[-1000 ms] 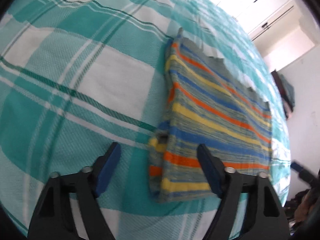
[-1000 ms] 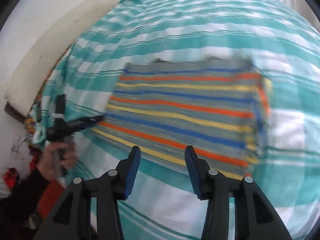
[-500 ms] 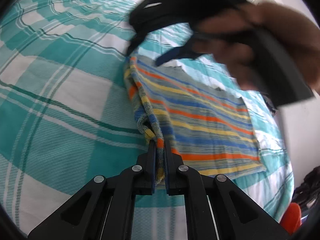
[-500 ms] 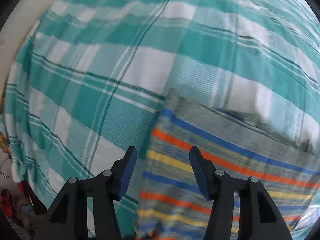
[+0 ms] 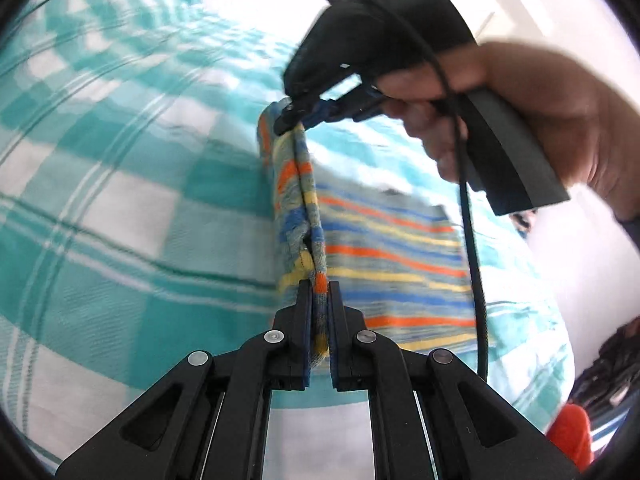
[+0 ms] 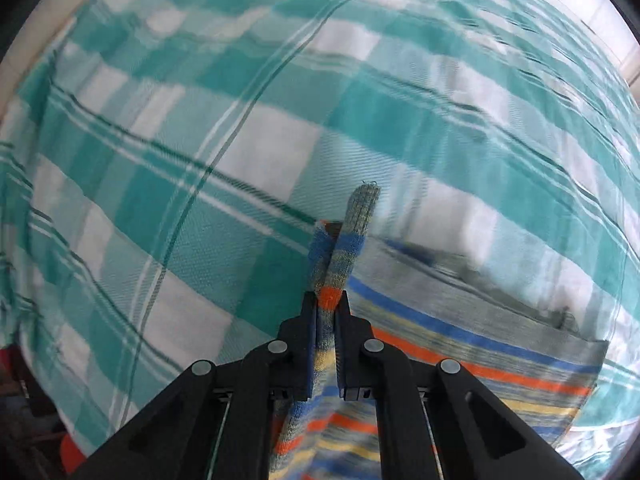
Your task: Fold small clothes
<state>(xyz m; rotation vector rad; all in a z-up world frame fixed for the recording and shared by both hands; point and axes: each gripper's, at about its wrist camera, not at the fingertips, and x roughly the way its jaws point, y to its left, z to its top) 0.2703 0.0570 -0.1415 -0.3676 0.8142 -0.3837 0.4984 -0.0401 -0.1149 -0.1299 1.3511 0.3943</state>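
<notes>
A small striped knit garment (image 5: 392, 256), grey with blue, orange and yellow stripes, lies folded on the bed. My left gripper (image 5: 319, 292) is shut on the near corner of its left edge. My right gripper (image 6: 327, 304) is shut on the far corner of that same edge; it also shows in the left wrist view (image 5: 296, 118), held by a hand. The edge is lifted off the bed between the two grippers. The rest of the garment (image 6: 480, 352) still rests on the bed.
The bed is covered by a teal and white checked sheet (image 5: 120, 208), which also shows in the right wrist view (image 6: 200, 140). A black cable (image 5: 472, 240) hangs from the right gripper across the garment. An orange object (image 5: 568, 436) and dark clutter sit beyond the bed's right edge.
Both grippers were open a second ago. The left shut on the near corner first, then the right moved in and shut on the far corner. The edge is now raised.
</notes>
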